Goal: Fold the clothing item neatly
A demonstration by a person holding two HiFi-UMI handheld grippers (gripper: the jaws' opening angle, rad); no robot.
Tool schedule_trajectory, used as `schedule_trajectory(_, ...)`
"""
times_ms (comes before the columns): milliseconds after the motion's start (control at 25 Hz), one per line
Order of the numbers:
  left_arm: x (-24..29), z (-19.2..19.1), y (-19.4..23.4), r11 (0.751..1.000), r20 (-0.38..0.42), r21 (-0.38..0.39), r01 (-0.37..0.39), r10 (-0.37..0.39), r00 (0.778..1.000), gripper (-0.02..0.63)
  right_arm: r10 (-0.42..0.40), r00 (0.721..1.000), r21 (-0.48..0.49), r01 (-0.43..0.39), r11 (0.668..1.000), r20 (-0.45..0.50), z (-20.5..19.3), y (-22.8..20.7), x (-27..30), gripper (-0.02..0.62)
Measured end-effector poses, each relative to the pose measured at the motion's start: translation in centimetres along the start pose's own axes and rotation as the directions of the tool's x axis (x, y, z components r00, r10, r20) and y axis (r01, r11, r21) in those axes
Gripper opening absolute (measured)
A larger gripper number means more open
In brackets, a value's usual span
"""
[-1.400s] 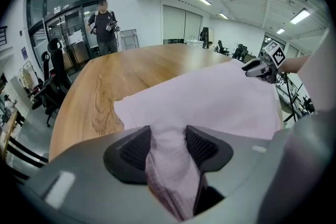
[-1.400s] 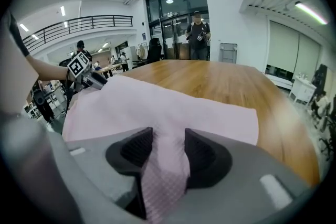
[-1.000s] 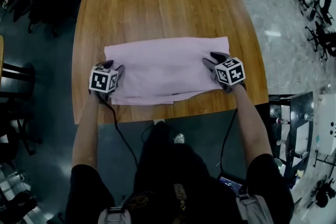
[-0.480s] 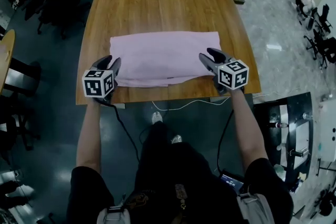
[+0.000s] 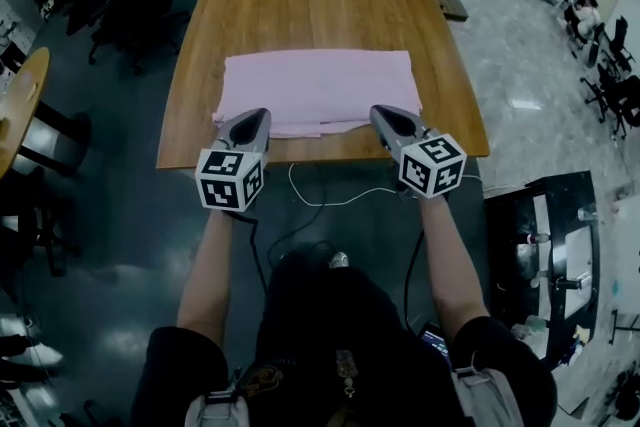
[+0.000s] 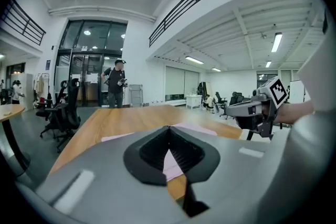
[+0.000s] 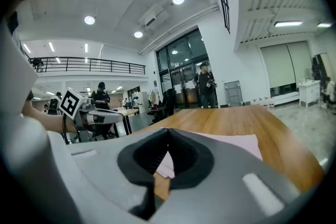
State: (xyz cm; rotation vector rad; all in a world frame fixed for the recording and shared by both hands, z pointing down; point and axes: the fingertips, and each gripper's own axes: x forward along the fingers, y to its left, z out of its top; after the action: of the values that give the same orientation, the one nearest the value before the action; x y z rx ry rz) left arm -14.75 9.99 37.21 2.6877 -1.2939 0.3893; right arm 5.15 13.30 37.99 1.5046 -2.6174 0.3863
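A pink garment (image 5: 318, 90) lies folded in a flat rectangle on the wooden table (image 5: 310, 5). My left gripper (image 5: 257, 114) hovers above the garment's near left corner and my right gripper (image 5: 381, 112) above its near right corner. Both are off the cloth. Their jaws have just been closing and now meet tip to tip with nothing between them. In the left gripper view the shut left gripper (image 6: 169, 127) points across the table, with pink cloth (image 6: 195, 129) beyond. In the right gripper view the right gripper (image 7: 167, 130) is shut, the garment (image 7: 236, 141) ahead.
A white cable (image 5: 335, 200) trails on the floor below the table's near edge. Office chairs (image 5: 125, 0) and a round table (image 5: 22, 100) stand at the left, a black cart (image 5: 545, 235) at the right. A person (image 6: 116, 83) stands beyond the far end.
Both grippers have left the garment's side edges, drawn back toward the near table edge and risen. Their jaws went from open to shut. The garment stays folded on the table.
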Motion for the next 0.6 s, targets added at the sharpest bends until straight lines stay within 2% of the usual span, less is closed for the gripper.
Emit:
schedule_trajectory(200,-2.9,3.3,-3.8,0.992,0.056,0.074,0.098,-0.102,0.993,0.008,0.017,0.996,0.026,-0.019,0.999,0.087,2.2,5.6,-2.0,0.002)
schedule_trajectory(320,-5.0,4.5,-4.5,0.99,0.097,0.052,0.13,-0.134,0.986,0.008,0.019,0.995,0.004,-0.019,1.0,0.094,2.9,8.7,-2.2,0.002)
schedule_trajectory(440,-7.1,4.4,-5.2,0.986,0.096,0.022,0.166,-0.168,0.981,0.008,0.01,0.997,-0.019,-0.008,1.0,0.082,3.4,11.8,-2.7,0.002)
schedule_trajectory(600,-9.7,3.7,-4.5,0.984,0.091,-0.006,0.179,-0.178,0.98,0.008,-0.005,0.993,-0.002,0.006,1.0,0.116,4.1,15.2,-3.0,0.002)
